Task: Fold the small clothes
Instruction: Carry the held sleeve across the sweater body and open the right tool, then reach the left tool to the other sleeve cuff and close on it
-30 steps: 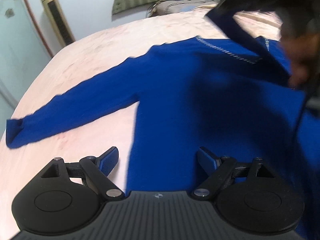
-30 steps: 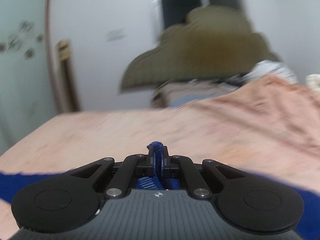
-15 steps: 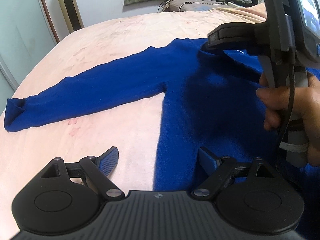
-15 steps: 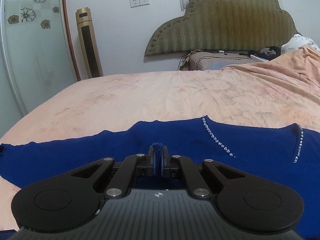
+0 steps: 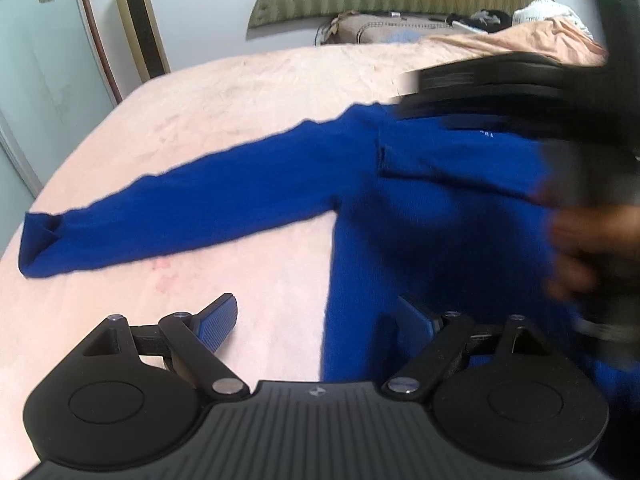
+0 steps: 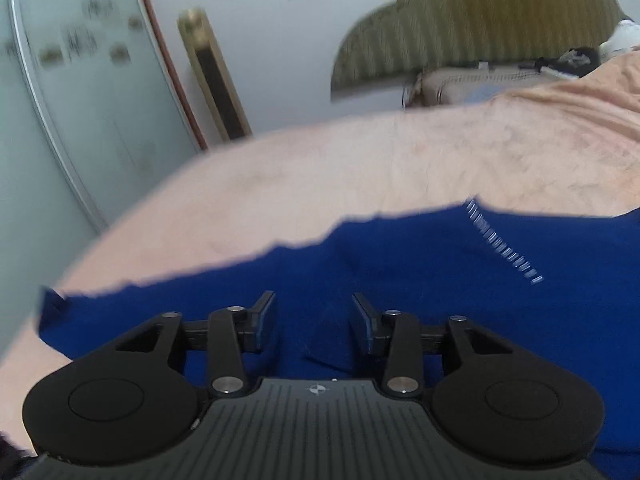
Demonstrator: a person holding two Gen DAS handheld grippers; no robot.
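- On the pink bedspread (image 5: 240, 92) a blue long-sleeved sweater (image 5: 420, 208) lies spread flat, one sleeve (image 5: 172, 212) stretched out to the left with its cuff turned in.
- Left gripper (image 5: 316, 316) hovers low over the sweater's hem edge, jaws wide apart and holding nothing; one fingertip is above bare bedspread, the other above blue knit.
- Right gripper (image 6: 313, 318) sits just above the sweater body, jaws parted with nothing between them; in the left wrist view it is a dark blur near the shoulder, with the person's hand (image 5: 588, 256) on its handle.
- A row of rhinestones (image 6: 502, 250) runs diagonally down from the neckline, ahead and right of the right gripper.
- No writing is legible; both views are motion-blurred.
- Beyond the bed stand a padded green headboard (image 6: 480, 24) and a gold tower fan (image 5: 138, 20).
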